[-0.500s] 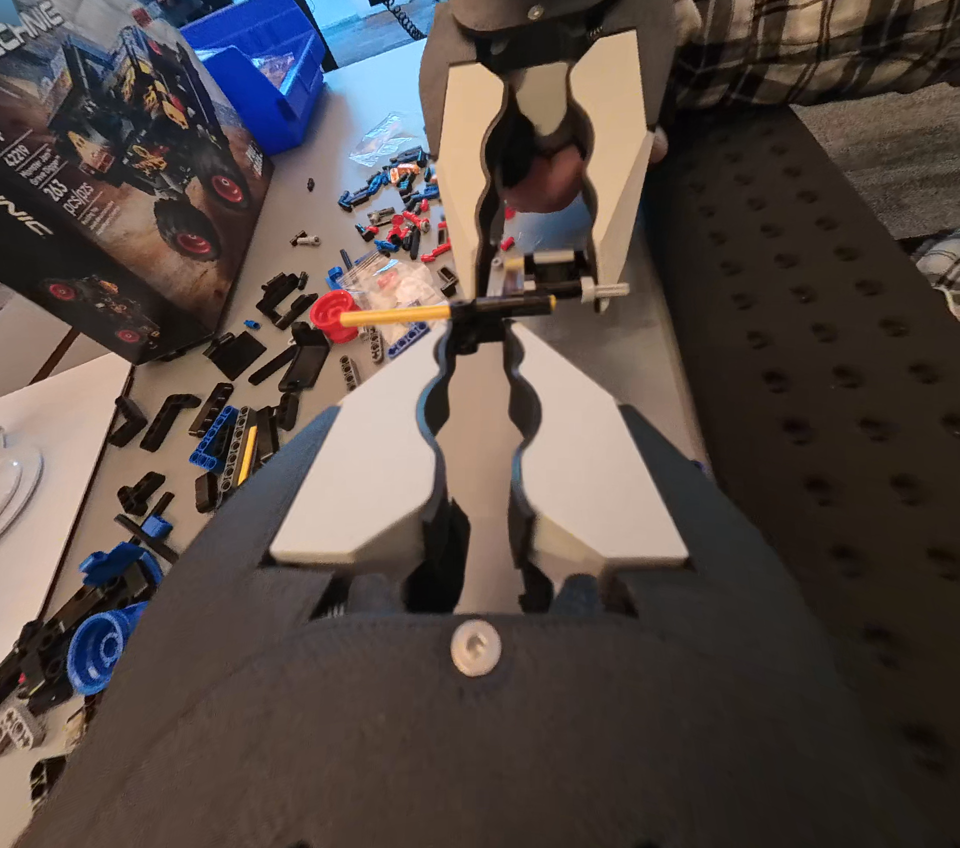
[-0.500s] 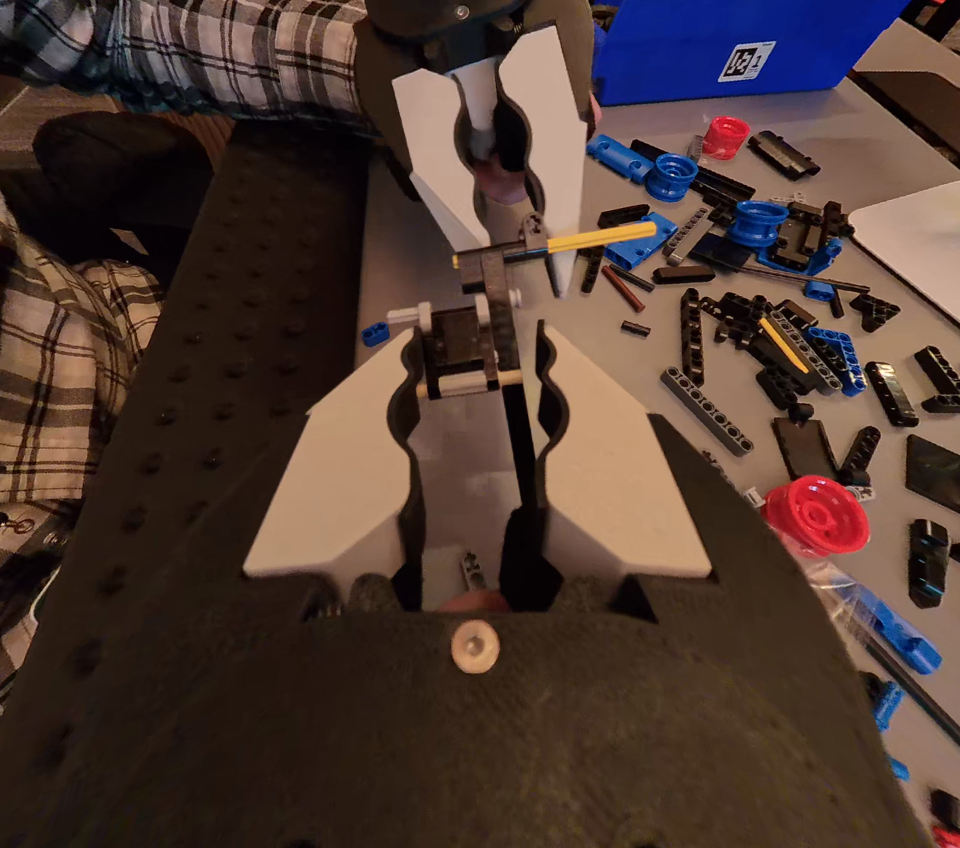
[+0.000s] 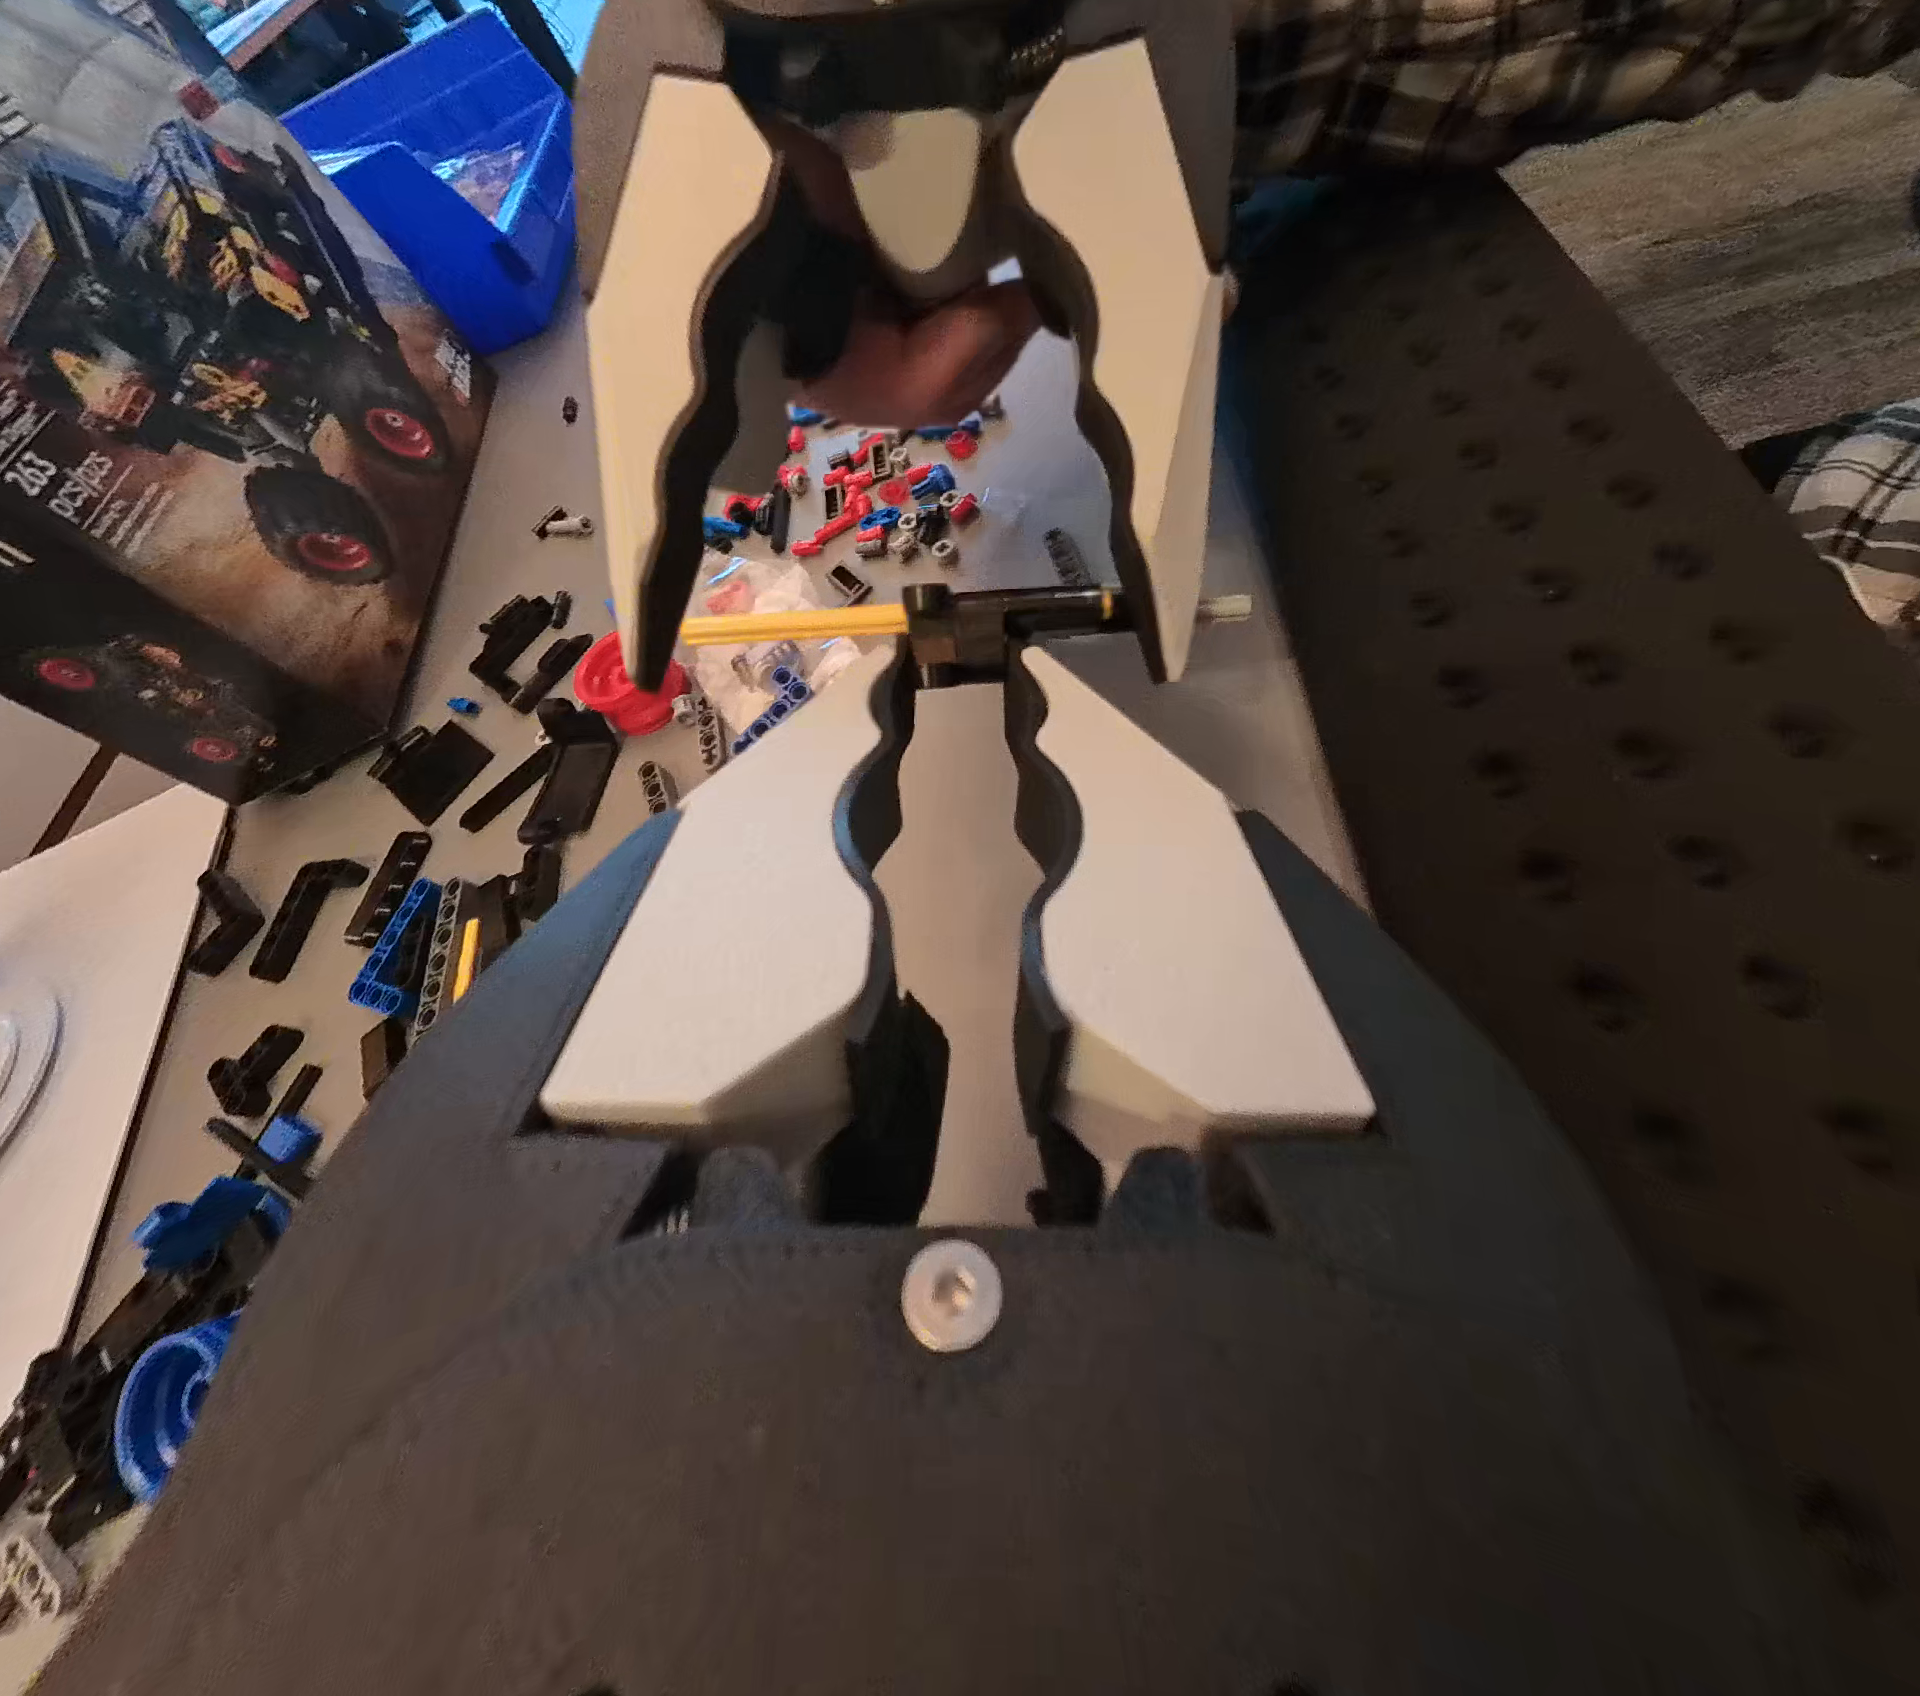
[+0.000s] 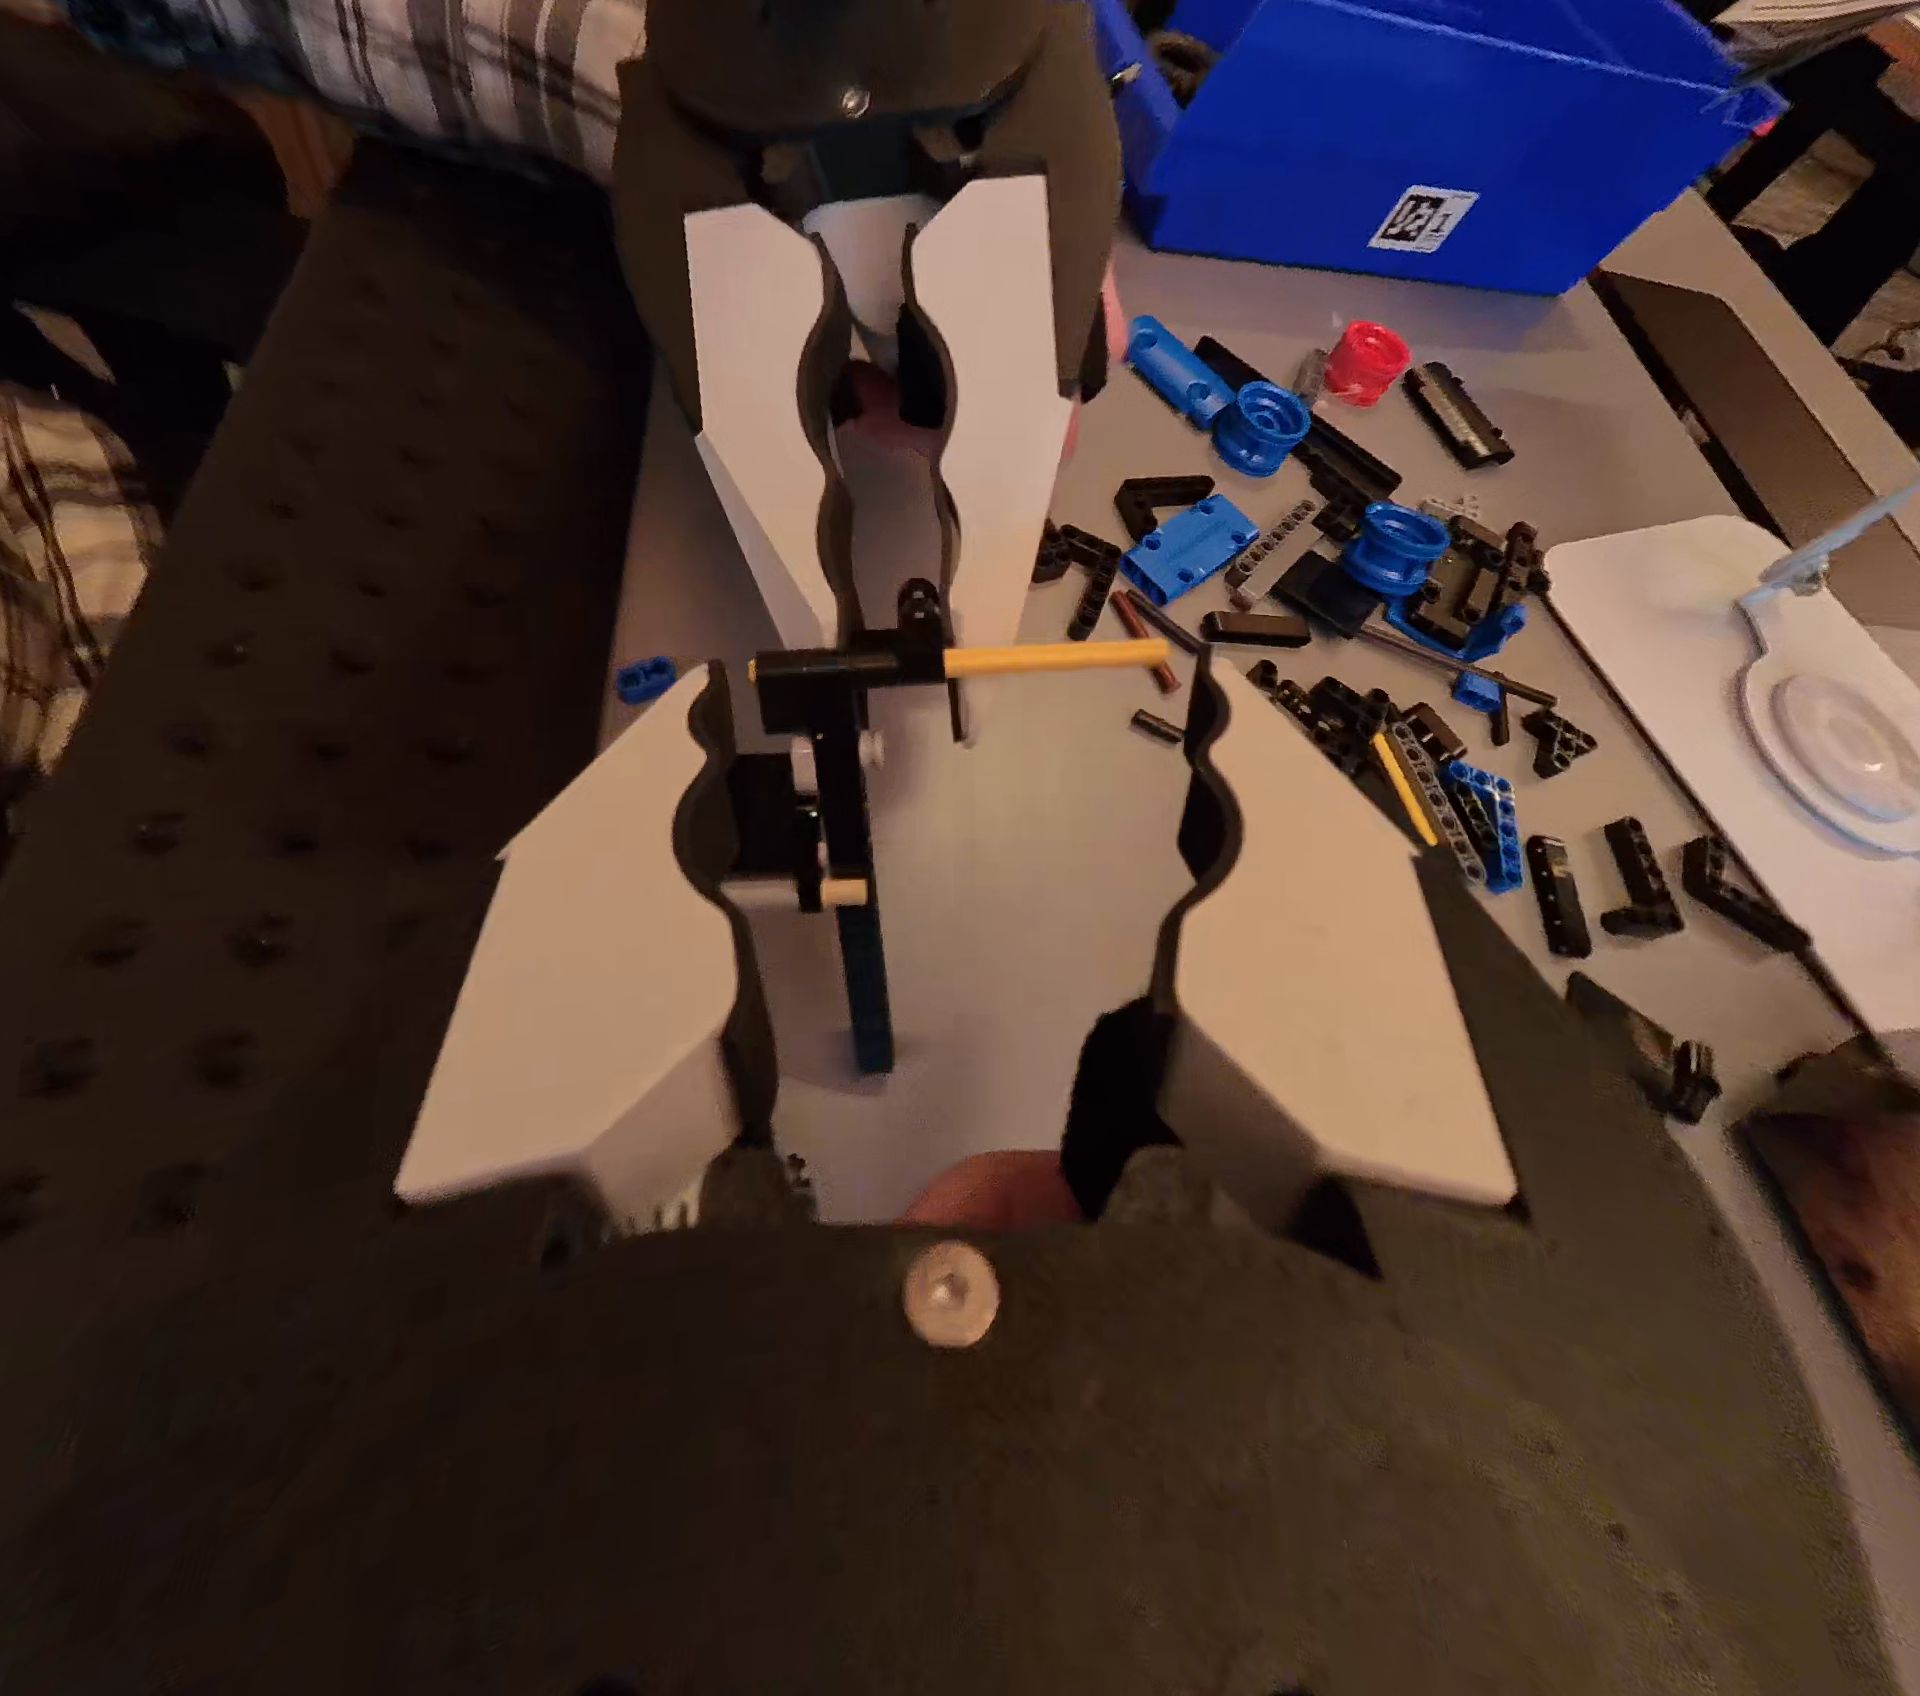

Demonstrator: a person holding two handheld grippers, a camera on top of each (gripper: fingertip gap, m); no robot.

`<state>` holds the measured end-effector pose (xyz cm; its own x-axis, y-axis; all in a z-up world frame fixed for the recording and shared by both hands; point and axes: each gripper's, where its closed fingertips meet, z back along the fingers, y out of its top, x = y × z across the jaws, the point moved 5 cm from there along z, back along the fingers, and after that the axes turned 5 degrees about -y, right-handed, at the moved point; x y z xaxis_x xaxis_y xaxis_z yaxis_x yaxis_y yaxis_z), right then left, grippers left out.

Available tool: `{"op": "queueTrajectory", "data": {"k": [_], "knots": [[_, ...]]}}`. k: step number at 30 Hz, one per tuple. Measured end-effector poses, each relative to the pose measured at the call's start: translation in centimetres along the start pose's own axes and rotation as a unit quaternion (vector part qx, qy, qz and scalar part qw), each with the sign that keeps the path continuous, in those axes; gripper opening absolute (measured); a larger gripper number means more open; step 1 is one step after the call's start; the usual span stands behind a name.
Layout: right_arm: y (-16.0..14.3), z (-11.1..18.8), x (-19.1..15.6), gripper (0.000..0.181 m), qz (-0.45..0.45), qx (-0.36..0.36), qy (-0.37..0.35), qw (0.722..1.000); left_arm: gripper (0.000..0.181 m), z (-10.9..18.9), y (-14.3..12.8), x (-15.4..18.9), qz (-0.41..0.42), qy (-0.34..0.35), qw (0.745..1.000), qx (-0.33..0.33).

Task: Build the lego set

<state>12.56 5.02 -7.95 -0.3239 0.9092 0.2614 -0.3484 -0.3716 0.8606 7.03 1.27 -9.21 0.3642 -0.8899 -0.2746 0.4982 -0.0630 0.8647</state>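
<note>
Black beams and blue wheel hubs lie scattered over the grey table, beside the set's box at the far left. Nearer the middle, the left tongs are pressed together on the black-and-yellow axle assembly, holding it in the air above the table. To the right, the right tongs are spread wide around the same assembly, one finger close by its black block, gripping nothing. This looks like a handover or regrip within a sub-assembly step; next, the right tongs probably need to pinch squarely on the hanging beam without twisting it.
</note>
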Motion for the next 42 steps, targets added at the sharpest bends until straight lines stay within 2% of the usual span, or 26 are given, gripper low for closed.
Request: {"op": "queueTrajectory", "data": {"k": [7, 20, 31, 42], "knots": [[-0.02, -0.57, -0.1, 0.08, 0.048, -0.004, 0.021, 0.999, 0.015, 0.01, -0.1, 0.16, -0.005, -0.01, 1.0, 0.001], [-0.47, -0.38, -0.29, 0.078, 0.034, 0.018, 0.04, 0.998, 0.015, -0.33, -0.03, 0.47, 0.008, -0.016, 1.0, 0.01], [-0.36, -0.44, -0.43, 0.079, 0.055, 0.006, 0.031, 0.998, 0.015, -0.36, -0.18, 0.48, 0.017, -0.027, 0.999, 0.018], [-0.46, 0.21, -0.37, 0.077, 0.043, -0.013, 0.075, 0.996, 0.015, -0.62, 0.12, 0.68, 0.015, -0.045, 0.999, 0.02]]}}
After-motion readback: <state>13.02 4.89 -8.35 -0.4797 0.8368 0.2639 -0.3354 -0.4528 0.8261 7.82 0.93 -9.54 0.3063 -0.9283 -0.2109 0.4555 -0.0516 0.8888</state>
